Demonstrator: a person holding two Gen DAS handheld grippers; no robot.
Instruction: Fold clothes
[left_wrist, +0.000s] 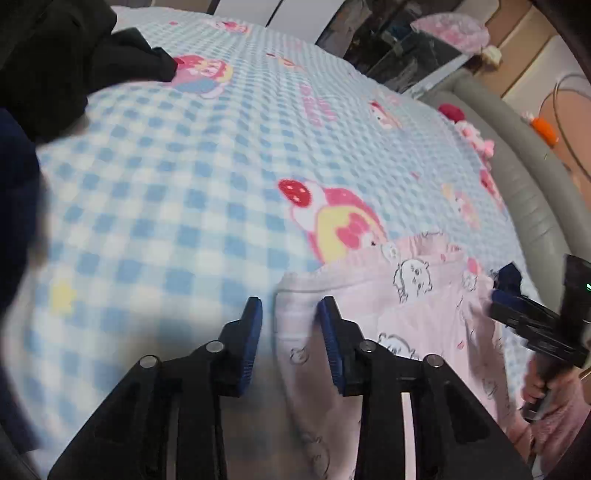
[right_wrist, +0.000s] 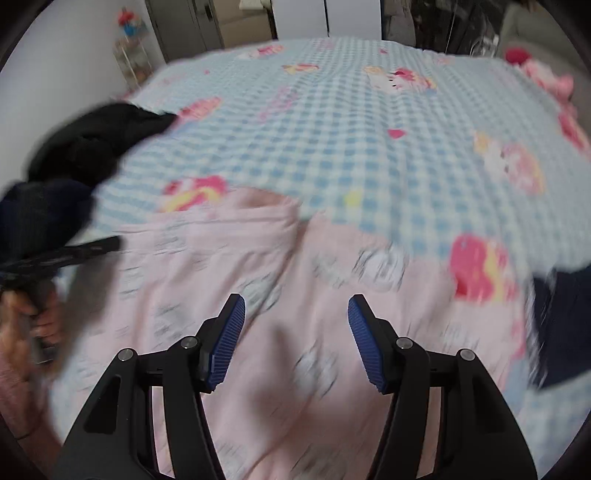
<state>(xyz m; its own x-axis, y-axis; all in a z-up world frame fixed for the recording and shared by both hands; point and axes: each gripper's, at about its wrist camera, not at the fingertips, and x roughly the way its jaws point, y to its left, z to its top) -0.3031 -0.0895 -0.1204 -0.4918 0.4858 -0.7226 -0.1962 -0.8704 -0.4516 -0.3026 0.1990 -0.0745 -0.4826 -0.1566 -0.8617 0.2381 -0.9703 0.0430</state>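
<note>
Pink pyjama-style garment (left_wrist: 424, 317), printed with small cartoon animals, lies on the blue-and-white checked bedspread (left_wrist: 177, 206) in the lower right of the left wrist view. Its banded edge runs across the frame just above the left gripper (left_wrist: 290, 306), whose blue-padded jaws stand moderately apart with nothing between them; one finger sits over the checked cover, the other over the pink cloth. At the far right edge the right gripper (left_wrist: 509, 291) shows from the side, held in a hand (left_wrist: 535, 384); from here I cannot tell its gap. A heap of black clothing (left_wrist: 74, 62) fills the upper left, with a dark navy piece blurred at the left edge.

From the right wrist view — heavily motion-blurred — the pink garment (right_wrist: 258, 295) spreads across the lower middle of the frame, rumpled, with a ridge of doubled cloth near centre. The right gripper (right_wrist: 295, 314) hovers above it, jaws wide and empty. The left gripper (right_wrist: 92, 247) enters from the left edge as a dark blur, the black clothing (right_wrist: 99, 140) above it, and another navy item (right_wrist: 561, 325) lies at the right edge.

The cloth looks light, soft and limp; it should sag and crease rather than hold a shape. The thicker banded edge or a corner seems the surest place to pinch — whether this lay is mid-fold or freshly spread is not settled.
</note>
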